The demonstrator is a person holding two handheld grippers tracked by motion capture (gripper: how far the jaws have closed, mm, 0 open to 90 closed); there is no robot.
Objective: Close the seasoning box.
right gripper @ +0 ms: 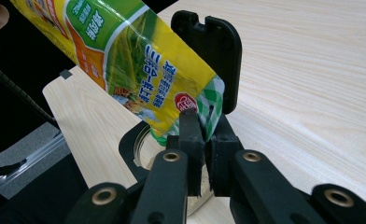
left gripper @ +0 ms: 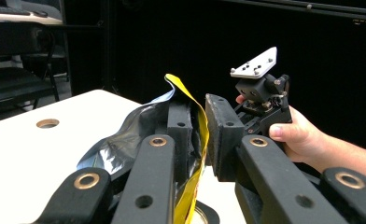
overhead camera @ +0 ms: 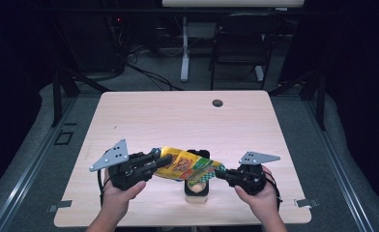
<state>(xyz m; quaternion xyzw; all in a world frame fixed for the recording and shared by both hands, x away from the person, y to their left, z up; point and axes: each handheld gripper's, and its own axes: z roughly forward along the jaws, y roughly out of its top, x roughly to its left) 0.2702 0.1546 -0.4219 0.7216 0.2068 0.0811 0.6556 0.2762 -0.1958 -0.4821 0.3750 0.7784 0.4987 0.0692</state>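
A person stands at the near edge of a pale wooden surface (overhead camera: 178,116), each hand holding a black two-jaw tool. Stretched between the two tools, lifted clear of the surface, is a yellow and green snack bag (overhead camera: 185,166) with red and orange print.

The left claw (overhead camera: 158,158) has one end of the bag. In the left gripper view its jaws stand a little apart, the yellow edge (left gripper: 193,140) of the opened bag running between them; one pad lies against the bag's silver inner side (left gripper: 125,144), while the other pad shows a gap beside it — whether the bag is truly pinched there cannot be told.

The right claw (overhead camera: 221,173) has the opposite end. In the right gripper view its jaws are nearly together, clamped on the green checked corner (right gripper: 204,116) of the bag, just below a small red logo.

Directly under the sagging middle of the bag sits a small clear container (overhead camera: 197,186) with a black hinged lid (right gripper: 214,51) standing open behind it. Something tan lies inside the container; what it is cannot be made out.

Farther back on the surface is a round cable hole (overhead camera: 217,103). Beyond it, in the dim room, stand a black chair (overhead camera: 240,43) and a white stand leg (overhead camera: 184,53).
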